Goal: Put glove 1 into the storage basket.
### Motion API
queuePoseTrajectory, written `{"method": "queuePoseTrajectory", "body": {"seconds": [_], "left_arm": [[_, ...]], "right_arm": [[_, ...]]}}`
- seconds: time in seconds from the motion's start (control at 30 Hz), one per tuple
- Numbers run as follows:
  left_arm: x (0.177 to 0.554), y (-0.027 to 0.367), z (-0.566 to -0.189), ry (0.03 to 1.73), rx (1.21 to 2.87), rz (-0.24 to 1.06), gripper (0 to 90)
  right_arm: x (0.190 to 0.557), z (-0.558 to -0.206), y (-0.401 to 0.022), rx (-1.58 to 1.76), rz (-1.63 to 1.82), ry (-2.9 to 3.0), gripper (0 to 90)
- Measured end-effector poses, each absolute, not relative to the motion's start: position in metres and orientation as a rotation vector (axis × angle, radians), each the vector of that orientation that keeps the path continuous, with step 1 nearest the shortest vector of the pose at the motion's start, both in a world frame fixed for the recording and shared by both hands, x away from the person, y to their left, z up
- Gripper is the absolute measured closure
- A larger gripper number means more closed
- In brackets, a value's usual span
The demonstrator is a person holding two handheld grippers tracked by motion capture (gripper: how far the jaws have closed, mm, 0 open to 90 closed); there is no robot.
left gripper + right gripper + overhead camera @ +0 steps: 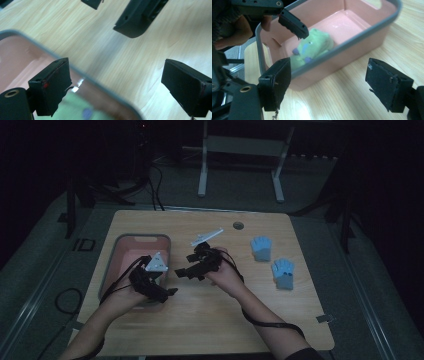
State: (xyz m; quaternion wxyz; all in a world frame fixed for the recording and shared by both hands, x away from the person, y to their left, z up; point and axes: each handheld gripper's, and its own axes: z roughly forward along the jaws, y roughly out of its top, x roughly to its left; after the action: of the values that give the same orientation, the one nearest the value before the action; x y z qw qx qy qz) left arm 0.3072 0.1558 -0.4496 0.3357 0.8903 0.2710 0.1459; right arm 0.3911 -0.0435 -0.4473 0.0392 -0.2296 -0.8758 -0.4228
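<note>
Both grippers wide open, nothing held — green glove in bin; blue gloves off right, nearer right gripper.

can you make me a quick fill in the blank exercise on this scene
1. The green glove lies inside the pink ____.
2. The two blue gloves lie on the wooden ____.
3. The left gripper and the right gripper both have their jaws ____.
4. The number of gloves in the bin is ____.

Missing words: bin; table; open; one
</note>
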Motion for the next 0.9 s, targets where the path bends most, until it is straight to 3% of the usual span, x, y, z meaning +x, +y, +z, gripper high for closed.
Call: {"method": "queuePoseTrajectory", "body": {"seconds": [0.37,0.57,0.9], "left_arm": [[0.307,0.110,-0.454,0.617,2.330,0.321,9.2],[0.307,0.089,-0.459,0.599,2.320,0.291,2.5],[0.303,0.060,-0.480,0.579,2.264,0.288,2.5]], "right_arm": [[0.393,-0.444,-0.094,-0.767,-1.339,-2.688,20.9],[0.393,-0.444,-0.121,-0.792,-1.359,-2.715,21.0],[0.392,-0.458,-0.160,-0.856,-1.337,-2.726,14.6]]}}
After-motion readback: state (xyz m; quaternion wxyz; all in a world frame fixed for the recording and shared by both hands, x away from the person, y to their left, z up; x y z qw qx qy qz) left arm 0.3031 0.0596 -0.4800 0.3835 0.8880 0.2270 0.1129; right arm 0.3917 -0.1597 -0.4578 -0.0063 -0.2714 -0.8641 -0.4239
